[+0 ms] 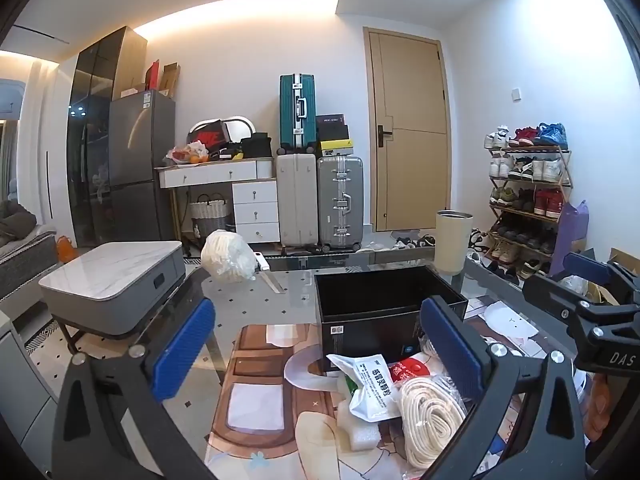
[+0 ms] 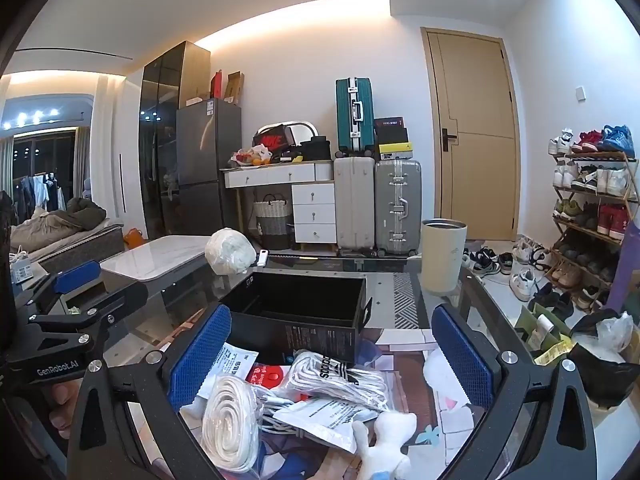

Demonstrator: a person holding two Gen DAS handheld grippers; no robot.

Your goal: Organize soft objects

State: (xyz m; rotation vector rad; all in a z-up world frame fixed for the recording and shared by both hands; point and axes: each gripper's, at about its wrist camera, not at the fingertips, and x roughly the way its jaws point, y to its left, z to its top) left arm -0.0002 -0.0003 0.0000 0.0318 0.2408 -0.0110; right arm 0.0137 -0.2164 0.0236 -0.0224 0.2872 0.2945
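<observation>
We hold both tongs low over the near edge of the glass-topped table (image 1: pixel 248 304), tilted slightly down. The left tongs (image 1: pixel 320 344) stand spread wide, blue pads far apart, nothing between them pressed. The right tongs (image 2: pixel 332 354) likewise spread wide, gripping nothing.

Soft things lie heaped at the near edge, on a printed mat (image 1: pixel 256 364). From the left wrist view: a coil of cream rope in clear wrap (image 1: pixel 430 420), a white medicine sachet (image 1: pixel 374 388) leaning over it on the left, a red-and-white packet (image 1: pixel 412 372) behind, a piece of white foam (image 1: pixel 360 432) in front. From the right wrist view the same rope coil (image 2: pixel 230 424) sits by the left pad; beside it a bag of white laces with black lettering (image 2: pixel 340 376), a flat white printed pouch (image 2: pixel 324 416), and a white plush toy (image 2: pixel 384 440) at the very near edge.

Just behind the heap stands an open black box (image 1: pixel 384 308), upright, inside dark; we cannot tell whether anything lies in it. Toward the far left corner sits a white bundle in clear plastic (image 1: pixel 228 256). A cream cylindrical cup (image 1: pixel 452 240) stands near the far right corner.

The right tongs show at the right margin of the left wrist view, the left ones at the left margin of the right wrist view, with fingers of a hand (image 2: pixel 60 408) below them.
</observation>
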